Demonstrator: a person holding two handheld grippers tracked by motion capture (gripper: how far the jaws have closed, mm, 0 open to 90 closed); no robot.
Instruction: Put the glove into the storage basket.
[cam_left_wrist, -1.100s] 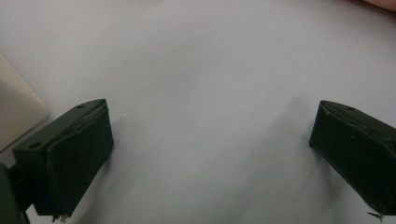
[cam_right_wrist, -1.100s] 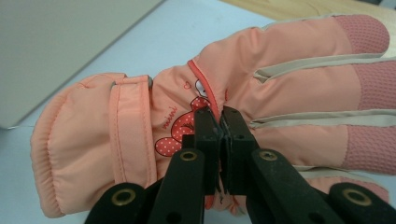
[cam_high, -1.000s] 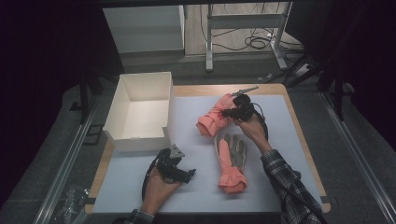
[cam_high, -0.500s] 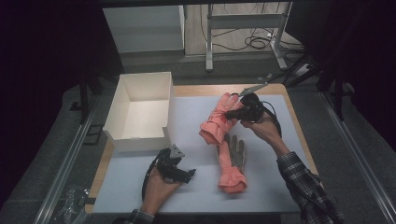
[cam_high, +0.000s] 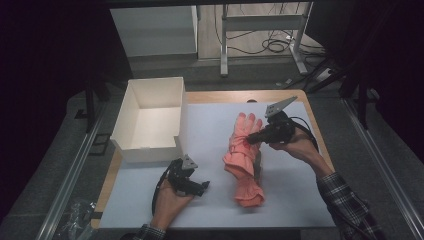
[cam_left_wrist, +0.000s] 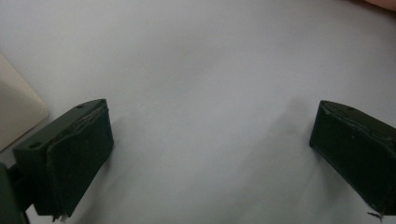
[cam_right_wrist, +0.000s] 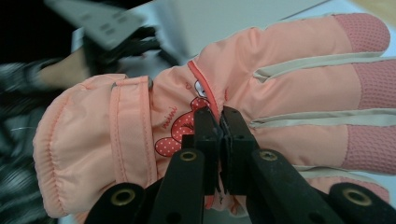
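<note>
Fingers of the right gripper (cam_right_wrist: 219, 128) are pinched together on a fold of fabric at the back of the peach-pink padded winter glove (cam_right_wrist: 224, 98), near its red dotted emblem. In the high view this gripper (cam_high: 248, 140) holds that glove (cam_high: 242, 134) over the pale blue-grey table mat (cam_high: 300, 190), above a second peach-pink glove (cam_high: 248, 182) lying flat. The left gripper (cam_high: 204, 187) rests on the mat, jaws wide apart with nothing between them. An open white cardboard box (cam_high: 150, 120) stands at the table's far left.
</note>
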